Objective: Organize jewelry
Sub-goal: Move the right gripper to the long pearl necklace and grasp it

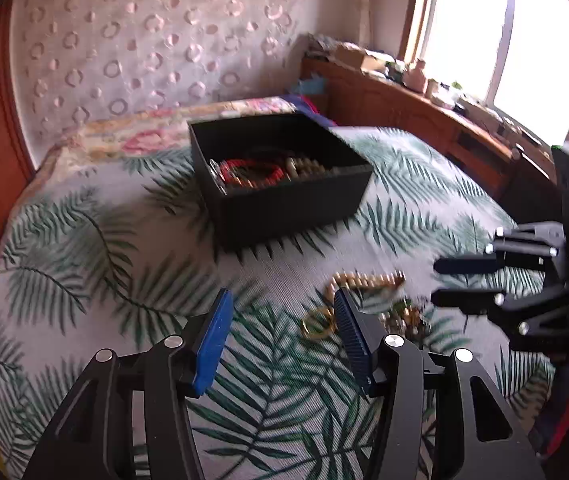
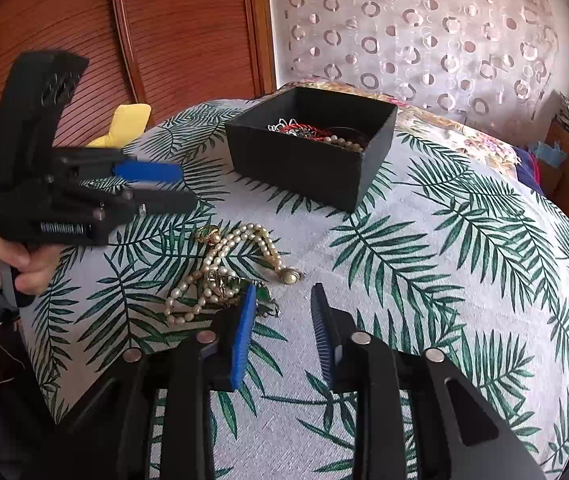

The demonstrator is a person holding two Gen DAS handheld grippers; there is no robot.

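My left gripper [image 1: 282, 302] and right gripper [image 2: 283, 296] both hang with fingers spread and nothing between them. The pearl necklace [image 2: 224, 268] lies heaped with a gold ring [image 1: 316, 326] on the palm-leaf bedspread [image 2: 444, 280], just ahead of my fingertips. The black box [image 2: 304, 160] farther back holds red beads [image 1: 250, 172].

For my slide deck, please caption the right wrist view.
Open right gripper nears a pearl necklace on the leaf-print bedspread, black box behind.
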